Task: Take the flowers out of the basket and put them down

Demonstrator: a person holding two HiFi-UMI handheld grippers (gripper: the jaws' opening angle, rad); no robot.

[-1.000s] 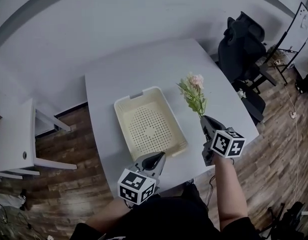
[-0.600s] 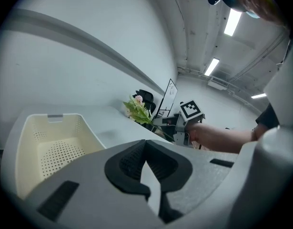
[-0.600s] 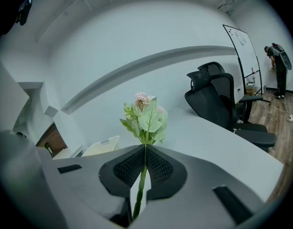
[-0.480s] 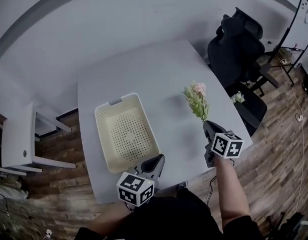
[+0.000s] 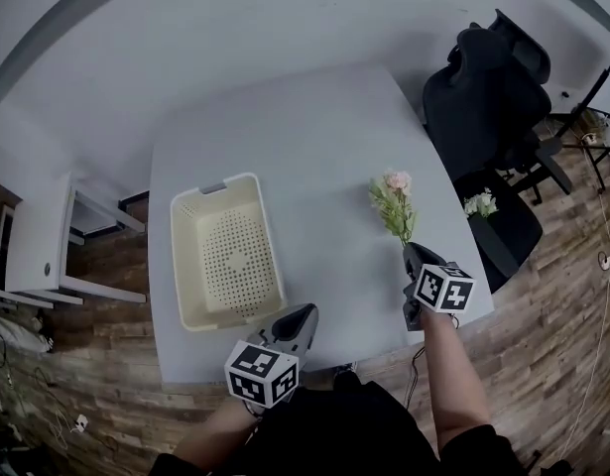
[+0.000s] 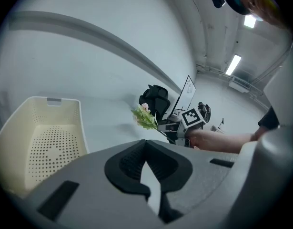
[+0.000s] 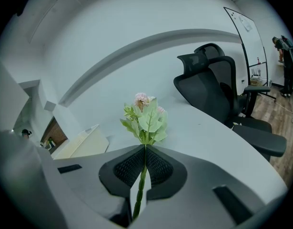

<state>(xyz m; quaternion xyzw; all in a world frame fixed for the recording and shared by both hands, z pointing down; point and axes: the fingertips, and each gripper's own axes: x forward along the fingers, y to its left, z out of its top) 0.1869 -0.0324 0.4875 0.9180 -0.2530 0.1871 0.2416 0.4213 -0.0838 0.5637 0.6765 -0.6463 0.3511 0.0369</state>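
Since the right gripper (image 5: pixel 412 254) is clamped on just the bottom of the flower's (image 5: pixel 394 202) stem, that's where I'd expect trouble. The whole leafy top sticks up and ahead of the jaws, clear of the table (image 5: pixel 314 157), with nothing else holding it. A thin stem like that can twist between the pads, so a quick tilt could swing the bloom sideways and land it in a heap.

Bigger worry for me is where it gets let go. The gripper hangs near the table's right edge, with the chair (image 5: pixel 483 97) just beyond it on the right. Open up there, or while it's up in the air, and I reckon the flower bounces or rolls off onto the floor. Going further ahead over bare table and getting low before opening the jaws looks safer. Can't really judge how high it is from here, though.

Squeezing harder isn't a fix either, probably just kinks the stem.

The basket (image 5: pixel 178 266) sits well off to the gripper's left and looks empty to me, so no snagging on the rim now. The left gripper (image 5: pixel 303 315) is closed on nothing, parked between the two, just beside the basket's near corner. A careless nudge from it could shove the basket, but that's minor.
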